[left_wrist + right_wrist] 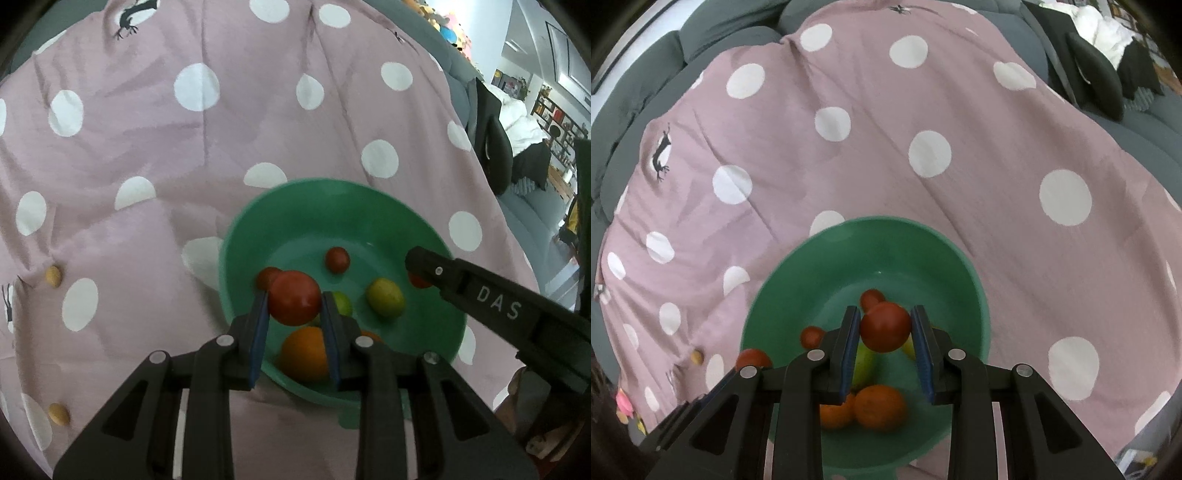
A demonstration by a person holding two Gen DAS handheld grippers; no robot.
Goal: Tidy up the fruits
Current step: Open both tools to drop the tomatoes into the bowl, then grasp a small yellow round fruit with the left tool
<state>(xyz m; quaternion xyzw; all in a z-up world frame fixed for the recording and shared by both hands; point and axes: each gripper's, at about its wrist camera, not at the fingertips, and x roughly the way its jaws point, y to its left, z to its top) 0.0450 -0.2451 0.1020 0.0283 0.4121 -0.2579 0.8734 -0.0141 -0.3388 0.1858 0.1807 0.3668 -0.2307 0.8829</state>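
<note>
- Between the left gripper's (294,306) blue-padded jaws sits a round, glossy red tomato (294,297), pinched on both sides and held above the green bowl (255,218).
- Between the right gripper's (885,328) jaws a second red tomato (885,327) is held the same way, the pads closed in to its width, over the bowl's middle.
- Below and beyond the left jaws, inside the bowl, lie a small red fruit (337,259), a yellow-green fruit (385,298) to the right, and an orange (304,354) nearer the jaws' base.
- Under the right jaws two oranges (880,407) rest touching each other, with a yellow-green fruit (863,363) just behind the left pad.
- Left of the left jaws, well apart from the bowl, two small tan oval fruits (53,276) lie on the cloth.
- The bowl is smooth, round plastic; the pink cloth (147,147) with white dots is soft and creased.
</note>
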